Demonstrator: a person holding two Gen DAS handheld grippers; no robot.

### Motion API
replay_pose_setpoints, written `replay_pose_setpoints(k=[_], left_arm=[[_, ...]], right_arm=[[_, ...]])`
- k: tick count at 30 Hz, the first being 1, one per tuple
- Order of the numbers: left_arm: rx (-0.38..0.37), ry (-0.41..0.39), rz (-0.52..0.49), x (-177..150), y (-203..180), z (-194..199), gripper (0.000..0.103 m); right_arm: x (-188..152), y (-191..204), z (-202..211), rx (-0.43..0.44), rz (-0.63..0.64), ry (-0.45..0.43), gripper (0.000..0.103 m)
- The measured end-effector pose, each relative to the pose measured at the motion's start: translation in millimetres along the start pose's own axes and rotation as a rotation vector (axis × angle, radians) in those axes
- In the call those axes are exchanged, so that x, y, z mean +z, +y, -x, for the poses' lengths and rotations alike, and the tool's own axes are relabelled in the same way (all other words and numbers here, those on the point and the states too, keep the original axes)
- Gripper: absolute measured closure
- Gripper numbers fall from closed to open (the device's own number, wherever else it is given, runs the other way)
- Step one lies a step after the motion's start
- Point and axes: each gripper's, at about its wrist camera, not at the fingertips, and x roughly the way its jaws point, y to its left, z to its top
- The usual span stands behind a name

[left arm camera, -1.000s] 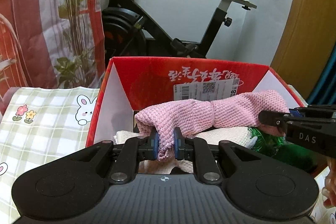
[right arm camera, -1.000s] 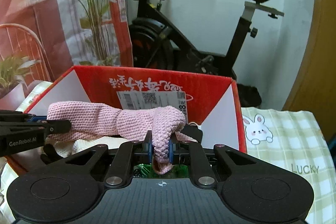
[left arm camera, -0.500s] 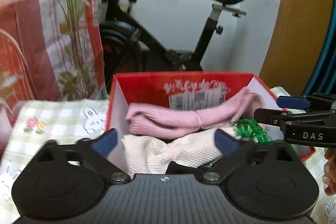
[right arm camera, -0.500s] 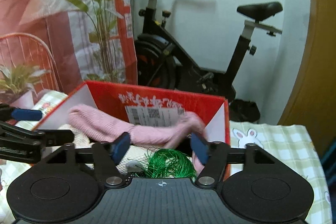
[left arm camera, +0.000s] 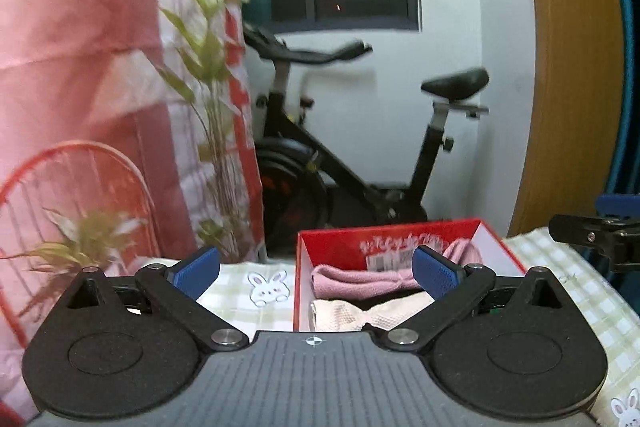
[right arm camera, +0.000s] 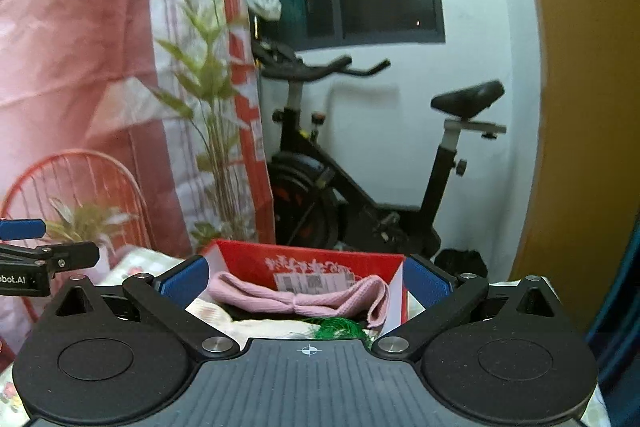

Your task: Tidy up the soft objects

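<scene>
Now that the pink cloth (left arm camera: pixel 360 281) lies across the top of the red box (left arm camera: pixel 304 287), on the white cloth (left arm camera: pixel 344 311), pull both hands clear without brushing it, then look for the next soft thing. Your left gripper (left arm camera: pixel 316 269) and right gripper (right arm camera: pixel 306 277) both have wide-open jaws holding nothing. A second ago each pinched an end of the pink cloth; the right jaws have just been opening, and the box now looks smaller and lower.

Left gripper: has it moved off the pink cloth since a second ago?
Yes. The left gripper has backed up and away from the red box; the pink cloth lies inside, fingers wide open.
</scene>
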Motion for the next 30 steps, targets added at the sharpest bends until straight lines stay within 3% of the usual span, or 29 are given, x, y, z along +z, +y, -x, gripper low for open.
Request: replay_pose_setpoints(k=[5,15,30], left_arm=[[-0.039,-0.035,0.029,10.0,-1.6,44.8,0.000],[0.015,-0.102,-0.023,14.8,-14.8,106.5,0.000],[0.051,-0.108,0.015,9.7,-14.1,122.4,0.000]], right_arm=[[3.0,18.1,56.2,-0.041,0.047,-0.047,0.000],[9.8,37.9,140.1,-0.056,0.021,-0.130,0.000],[-0.4,27.0,150.2,-0.083,-0.020,-0.101,0.000]])
